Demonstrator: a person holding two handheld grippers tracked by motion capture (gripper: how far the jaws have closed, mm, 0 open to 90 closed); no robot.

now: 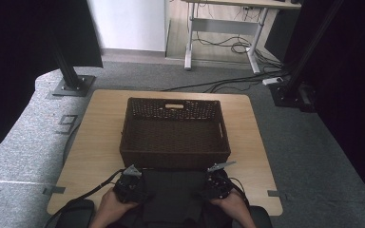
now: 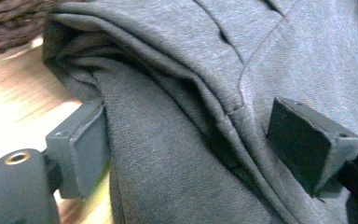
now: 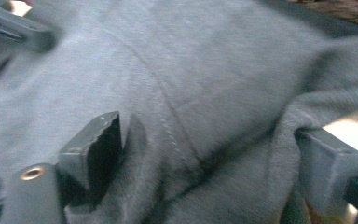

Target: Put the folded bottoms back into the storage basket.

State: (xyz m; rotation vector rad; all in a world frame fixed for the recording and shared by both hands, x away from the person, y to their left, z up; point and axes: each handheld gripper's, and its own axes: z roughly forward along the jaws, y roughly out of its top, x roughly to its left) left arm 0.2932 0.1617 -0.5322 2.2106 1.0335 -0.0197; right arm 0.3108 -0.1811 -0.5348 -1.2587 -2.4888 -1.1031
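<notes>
A dark grey garment (image 1: 173, 192) lies on the wooden table (image 1: 95, 142) at its near edge, just in front of a brown wicker basket (image 1: 175, 133). My left gripper (image 1: 134, 186) is at the garment's left edge and my right gripper (image 1: 215, 185) at its right edge, each held in a hand. In the left gripper view the left gripper (image 2: 196, 149) stands open, its jaws wide apart astride a raised fold of the grey garment (image 2: 177, 93). In the right gripper view the right gripper (image 3: 212, 163) is open too, with a bunched fold of the garment (image 3: 205, 84) between its jaws.
The basket holds nothing and its near wall (image 1: 173, 159) stands right behind the garment. Bare table shows to the left and right of the basket. Black stand bases (image 1: 71, 85) and cables (image 1: 228, 85) lie on the grey carpet beyond the table.
</notes>
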